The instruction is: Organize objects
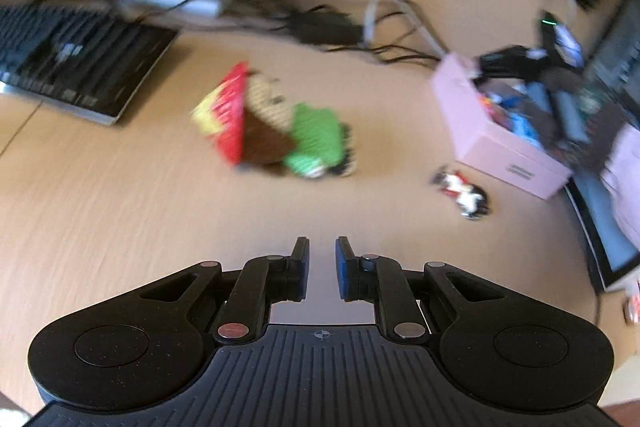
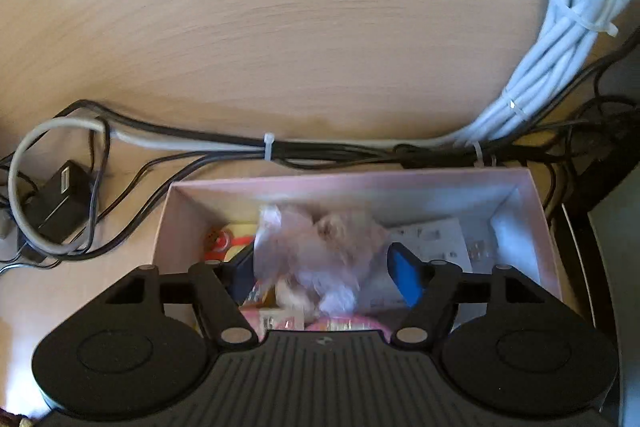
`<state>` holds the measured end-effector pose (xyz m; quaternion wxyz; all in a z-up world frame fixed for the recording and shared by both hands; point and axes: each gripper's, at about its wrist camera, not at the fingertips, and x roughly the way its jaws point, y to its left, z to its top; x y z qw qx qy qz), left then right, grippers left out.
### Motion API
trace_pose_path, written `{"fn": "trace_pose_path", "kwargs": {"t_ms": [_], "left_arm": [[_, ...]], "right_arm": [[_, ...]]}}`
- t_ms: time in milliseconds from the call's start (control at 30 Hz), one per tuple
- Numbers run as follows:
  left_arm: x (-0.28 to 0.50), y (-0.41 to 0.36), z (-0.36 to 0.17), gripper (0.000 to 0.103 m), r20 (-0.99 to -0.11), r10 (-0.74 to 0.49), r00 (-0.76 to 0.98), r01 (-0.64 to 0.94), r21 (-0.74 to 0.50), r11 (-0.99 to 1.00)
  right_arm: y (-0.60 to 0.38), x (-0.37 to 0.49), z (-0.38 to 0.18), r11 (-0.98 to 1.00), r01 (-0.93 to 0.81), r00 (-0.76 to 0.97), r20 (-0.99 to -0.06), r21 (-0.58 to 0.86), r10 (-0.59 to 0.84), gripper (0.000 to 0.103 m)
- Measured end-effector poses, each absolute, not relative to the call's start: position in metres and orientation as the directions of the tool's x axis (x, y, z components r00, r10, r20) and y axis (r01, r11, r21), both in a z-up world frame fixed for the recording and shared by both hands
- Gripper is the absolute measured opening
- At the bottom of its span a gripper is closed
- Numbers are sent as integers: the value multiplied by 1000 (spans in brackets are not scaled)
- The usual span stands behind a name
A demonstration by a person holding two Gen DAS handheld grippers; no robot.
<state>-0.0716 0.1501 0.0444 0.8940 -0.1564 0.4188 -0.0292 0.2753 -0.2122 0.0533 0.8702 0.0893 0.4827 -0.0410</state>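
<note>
A crocheted toy (image 1: 276, 123) lies between keyboard (image 1: 76, 59) and box (image 1: 500, 131); cables (image 2: 280, 147) run behind.

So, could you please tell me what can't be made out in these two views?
- Left wrist view: the crochet toy is motion-blurred; its shape is unclear.
- Left wrist view: the pink box contents are blurred, partly cut off by dark items at right.
- Right wrist view: the pale bundle between the right gripper fingers is blurred; contact is unclear.
</note>
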Motion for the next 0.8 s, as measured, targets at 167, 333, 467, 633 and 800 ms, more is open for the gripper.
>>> {"fn": "trace_pose_path", "kwargs": {"t_ms": [167, 333, 467, 633, 800], "left_arm": [[-52, 156, 48, 15, -715, -187, 673, -126, -360, 924], [-12, 166, 41, 15, -708, -156, 689, -256, -439, 862], [22, 176, 47, 14, -690, -97, 717, -289, -422, 859], [63, 174, 50, 14, -710, -16, 704, -324, -342, 882], [100, 177, 41, 14, -725, 34, 687, -427, -366, 827]], "right_arm": [[-225, 223, 85, 978, 140, 630, -776, 154, 33, 77], [-225, 153, 120, 982, 107, 713, -700, 158, 35, 82], [-210, 100, 133, 995, 24, 752, -658, 92, 43, 87], [-188, 40, 124, 996, -88, 751, -658, -6, 62, 89], [-161, -4, 103, 975, -198, 740, -667, -97, 84, 89]]}}
